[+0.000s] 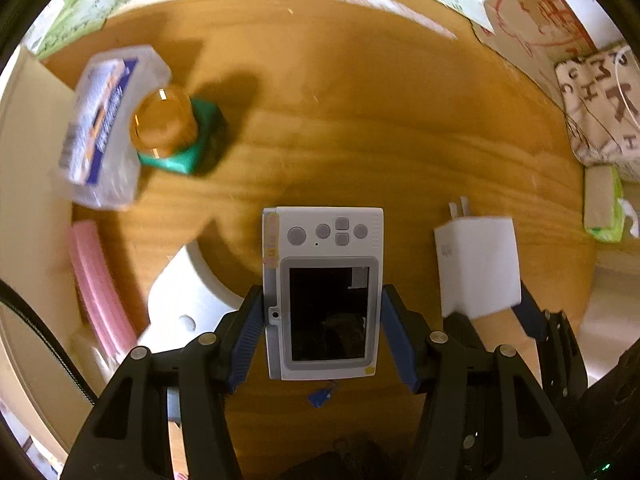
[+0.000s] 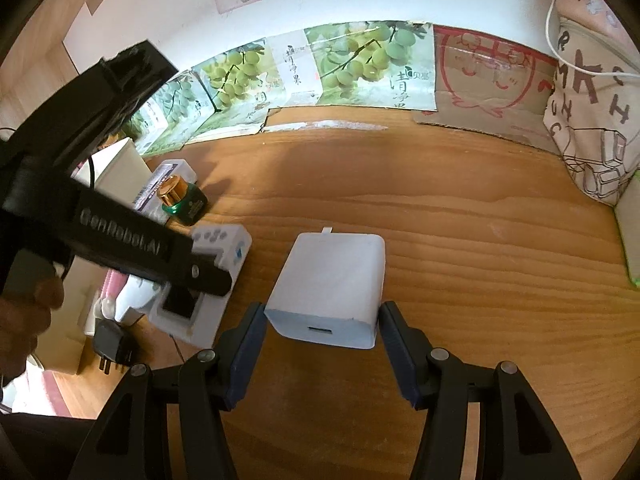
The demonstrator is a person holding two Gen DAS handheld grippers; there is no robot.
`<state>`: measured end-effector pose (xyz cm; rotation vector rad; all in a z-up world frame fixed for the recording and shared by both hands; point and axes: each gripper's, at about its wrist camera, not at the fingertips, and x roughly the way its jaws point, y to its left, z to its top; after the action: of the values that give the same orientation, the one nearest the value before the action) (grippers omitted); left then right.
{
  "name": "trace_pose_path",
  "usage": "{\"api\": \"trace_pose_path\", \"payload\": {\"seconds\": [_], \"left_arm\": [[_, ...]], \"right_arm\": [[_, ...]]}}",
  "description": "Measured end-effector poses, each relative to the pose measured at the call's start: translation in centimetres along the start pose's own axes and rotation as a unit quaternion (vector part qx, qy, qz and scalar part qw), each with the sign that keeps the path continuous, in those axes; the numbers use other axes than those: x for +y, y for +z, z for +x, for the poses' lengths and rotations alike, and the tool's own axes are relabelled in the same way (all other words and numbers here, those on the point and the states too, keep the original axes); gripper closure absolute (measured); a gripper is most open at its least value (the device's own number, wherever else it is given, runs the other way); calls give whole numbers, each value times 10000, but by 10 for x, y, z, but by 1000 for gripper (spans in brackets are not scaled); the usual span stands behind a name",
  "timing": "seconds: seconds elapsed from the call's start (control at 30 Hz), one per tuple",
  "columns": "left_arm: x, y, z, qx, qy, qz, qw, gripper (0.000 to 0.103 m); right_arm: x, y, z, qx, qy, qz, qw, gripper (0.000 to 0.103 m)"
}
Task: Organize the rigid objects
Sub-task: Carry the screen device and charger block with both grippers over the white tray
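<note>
We have two rigid things in hand at once. Our left gripper (image 1: 322,320) points straight down and clamps the small grey camera (image 1: 322,292) across its short width, blue pads flat on both long sides at the screen end, the button end sticking out ahead of the fingertips. We judge it light, stiff and smooth-cased, with a glass screen that should not be knocked; the side grip at mid-body looks sound, though the plastic could slip if we swing fast. Our right gripper (image 2: 322,332) is clenched on the white charger (image 2: 330,288), pads on its two side faces near the port end, prongs pointing away from us. It is a hard, boxy, fairly light block, easy to hold square, and we would keep the prongs clear of other things. Ahead of both grippers the wooden table (image 2: 440,220) lies open out to the cardboard sheets (image 2: 360,68) propped against the wall. To the left of the left gripper it is crowded: a gold-capped green bottle (image 1: 176,132) touching a clear plastic box (image 1: 104,128), a pink item (image 1: 96,284) and a white piece (image 1: 188,296) near the table edge. To the right of the right gripper a printed bag (image 2: 592,112) closes that side, so we judge the middle the safest room.
</note>
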<state>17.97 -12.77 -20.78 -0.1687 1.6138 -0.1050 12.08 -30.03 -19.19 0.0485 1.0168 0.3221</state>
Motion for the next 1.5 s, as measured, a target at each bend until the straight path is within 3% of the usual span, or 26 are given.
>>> {"api": "trace_pose_path", "payload": {"seconds": [0.17, 0.47, 1.03, 1.3, 1.5], "left_arm": [[0, -27, 1, 91, -136, 30, 9999, 42], [21, -59, -27, -314, -127, 7, 9994, 42], [61, -63, -116, -1134, -201, 177, 9932, 42], [81, -63, -144, -1385, -134, 346, 9897, 42], [111, -67, -174, -1830, 51, 325, 9826, 42]], "right_arm": [[1, -6, -12, -58, -46, 19, 10000, 45], [8, -15, -29, -76, -121, -8, 9999, 45], [63, -23, -53, -277, -5, -134, 9995, 46], [110, -14, -64, -655, 211, -313, 9971, 46], [147, -10, -66, -909, 265, -487, 9943, 46]]}}
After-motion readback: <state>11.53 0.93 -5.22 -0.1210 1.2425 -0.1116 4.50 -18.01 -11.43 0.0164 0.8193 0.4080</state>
